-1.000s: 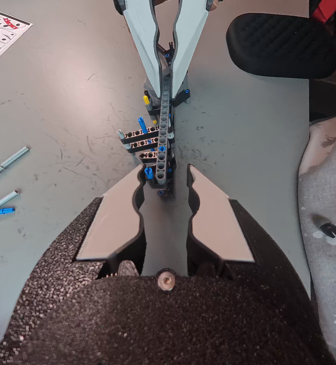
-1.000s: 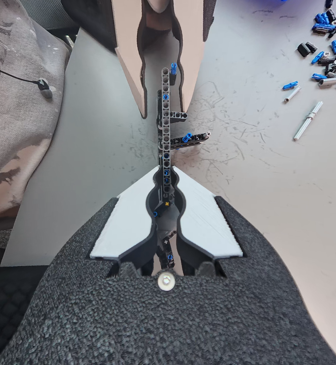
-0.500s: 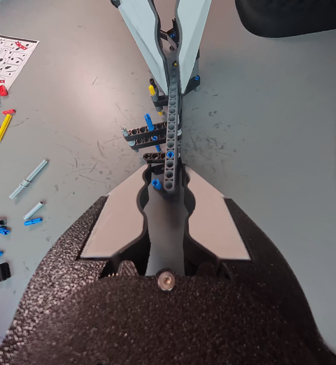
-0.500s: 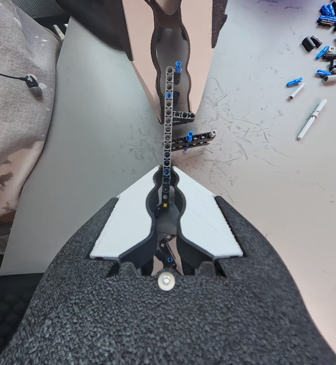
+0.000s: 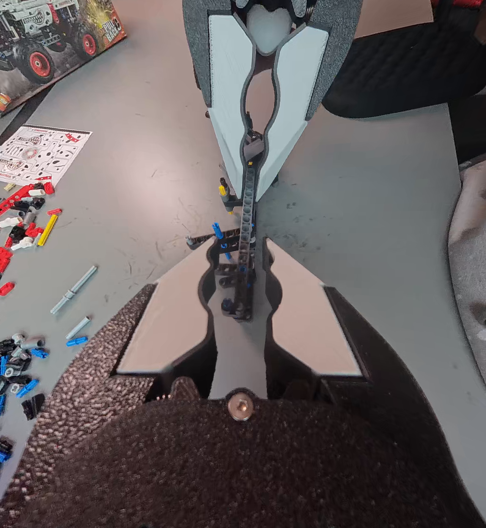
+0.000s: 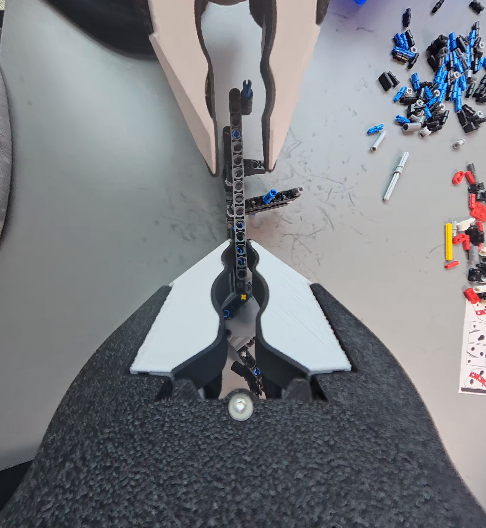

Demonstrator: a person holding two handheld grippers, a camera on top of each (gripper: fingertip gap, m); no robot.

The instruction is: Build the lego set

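The lego assembly (image 5: 247,217) is a long dark grey holed beam with short black cross beams and blue pins, held just above the grey table (image 5: 350,200). My right gripper (image 6: 240,241), with white fingers, is shut on one end of the beam (image 6: 239,200). It also shows at the top of the left wrist view (image 5: 250,183). My left gripper (image 5: 240,240), with beige fingers, is open and straddles the other end, its pads close beside the beam. It also shows at the top of the right wrist view (image 6: 243,170).
The set's box (image 5: 44,43) and a sticker sheet (image 5: 38,154) lie far left. Loose red, white and black pieces (image 5: 7,223), blue and black pins (image 5: 1,371) and pale axles (image 5: 73,290) lie left. A black chair pad (image 5: 407,65) and grey cloth (image 5: 479,257) are right. One gripper's finger ends stand about 5 centimetres off the other's.
My left gripper has moved forward, so the assembly's near end now sits between its fingers, and its jaws have narrowed a little. Both views have pulled back, showing more table. The right gripper keeps its hold.
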